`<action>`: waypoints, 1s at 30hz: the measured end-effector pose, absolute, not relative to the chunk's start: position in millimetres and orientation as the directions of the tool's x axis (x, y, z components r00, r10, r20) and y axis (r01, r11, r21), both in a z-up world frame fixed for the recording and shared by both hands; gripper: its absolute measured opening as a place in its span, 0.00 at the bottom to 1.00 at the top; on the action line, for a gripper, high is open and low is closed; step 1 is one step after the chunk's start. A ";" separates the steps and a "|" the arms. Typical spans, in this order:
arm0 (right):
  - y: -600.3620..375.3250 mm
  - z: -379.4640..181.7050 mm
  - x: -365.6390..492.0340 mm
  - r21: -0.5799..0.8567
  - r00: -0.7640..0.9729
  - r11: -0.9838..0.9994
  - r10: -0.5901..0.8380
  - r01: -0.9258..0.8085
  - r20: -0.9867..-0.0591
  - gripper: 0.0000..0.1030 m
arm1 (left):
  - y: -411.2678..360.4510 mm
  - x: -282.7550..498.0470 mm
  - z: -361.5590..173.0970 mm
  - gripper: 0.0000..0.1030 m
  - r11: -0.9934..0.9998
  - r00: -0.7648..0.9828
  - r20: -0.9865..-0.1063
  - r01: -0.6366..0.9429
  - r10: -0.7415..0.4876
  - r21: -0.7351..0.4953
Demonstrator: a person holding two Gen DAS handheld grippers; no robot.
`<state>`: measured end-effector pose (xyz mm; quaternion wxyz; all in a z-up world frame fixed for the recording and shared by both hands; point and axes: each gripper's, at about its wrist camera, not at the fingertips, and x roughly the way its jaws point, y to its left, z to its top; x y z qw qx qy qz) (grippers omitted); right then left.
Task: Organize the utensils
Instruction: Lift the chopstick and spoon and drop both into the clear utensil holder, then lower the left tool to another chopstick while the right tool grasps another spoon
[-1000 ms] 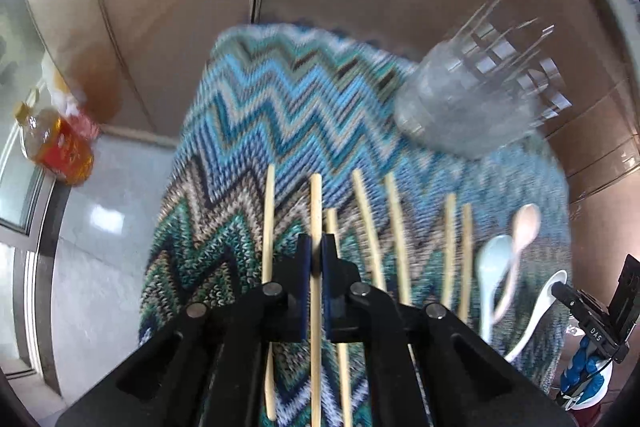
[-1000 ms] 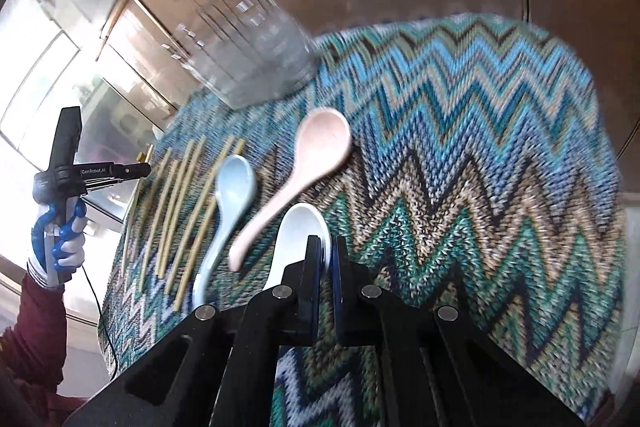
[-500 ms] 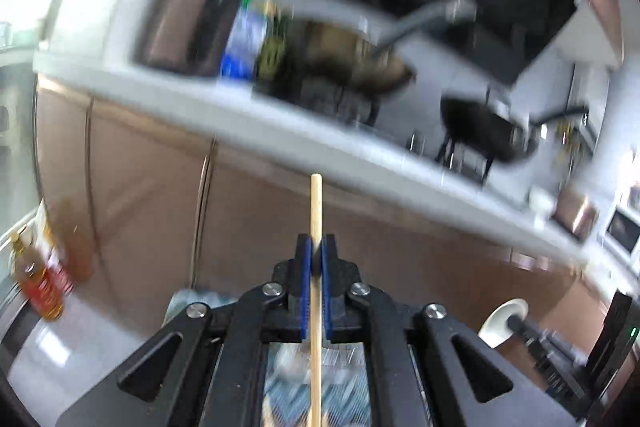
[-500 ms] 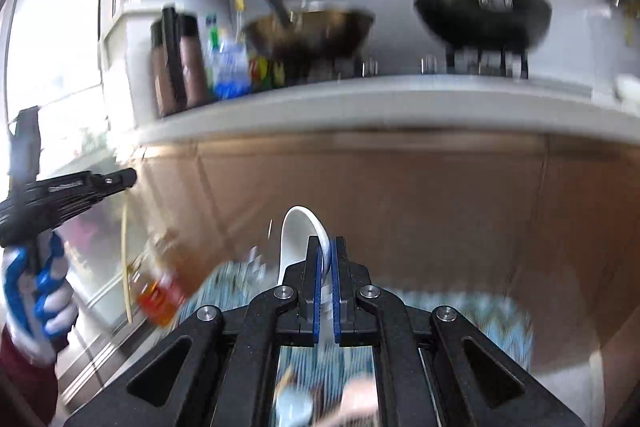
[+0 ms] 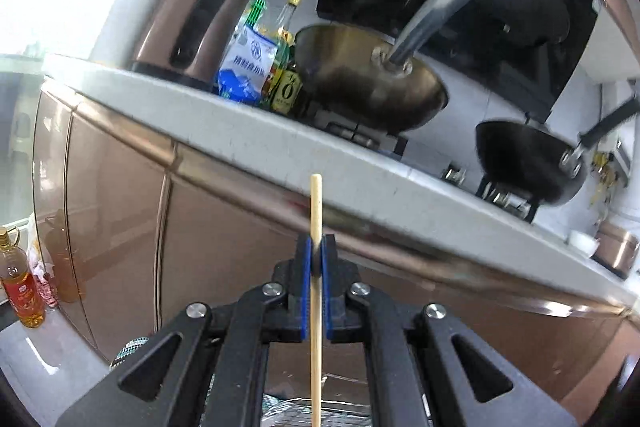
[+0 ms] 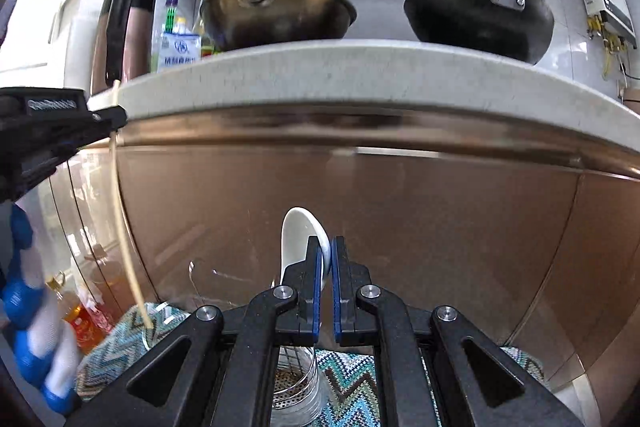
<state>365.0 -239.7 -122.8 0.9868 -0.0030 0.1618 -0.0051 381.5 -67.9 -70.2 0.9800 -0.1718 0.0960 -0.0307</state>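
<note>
Chopstick (image 5: 316, 227) is clamped upright in your left fingers (image 5: 306, 267), long axis vertical, lower tip over the mat. Right fingers (image 6: 316, 267) grip the white spoon (image 6: 298, 239), bowl up. Clear holder (image 6: 296, 383) sits directly below the right gripper, so it's nearer.

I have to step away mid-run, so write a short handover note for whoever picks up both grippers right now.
Left gripper: shut on a wooden chopstick, held upright, lifted in front of the kitchen counter.
Right gripper: shut on a white ceramic spoon, bowl end up, also lifted.
Below: the clear utensil holder stands on the zigzag cloth, under the right gripper; in the right wrist view the chopstick's lower tip hangs just left of it.
Done: one chopstick and one spoon picked up.
Left: drop both into the holder. Other utensils are out of view now, so check the cloth.
</note>
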 end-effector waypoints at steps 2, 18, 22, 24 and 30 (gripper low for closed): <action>-238.8 -133.5 368.8 -0.001 0.945 1.000 -0.003 0.002 -0.327 0.05 | -72.4 385.1 -84.0 0.04 0.945 0.979 -0.185 0.015 -0.079 -0.326; -252.4 -97.0 318.9 0.027 0.961 1.000 0.006 0.001 -0.277 0.25 | -48.4 326.1 -53.5 0.33 0.976 0.988 -0.138 0.043 -0.074 -0.213; -266.1 -69.3 285.1 0.042 0.963 0.999 0.000 0.012 -0.271 0.25 | -31.1 293.5 -23.4 0.33 0.987 0.987 -0.153 0.032 -0.056 -0.159; -271.5 -59.6 271.2 0.046 0.961 0.999 0.001 0.013 -0.277 0.25 | -20.7 281.1 -14.8 0.33 0.987 0.978 -0.196 0.039 -0.069 -0.154; -287.1 -48.0 223.6 0.076 0.946 0.997 0.006 0.020 -0.325 0.25 | 6.7 261.5 -23.0 0.33 0.975 0.893 -0.420 0.077 -0.160 -0.208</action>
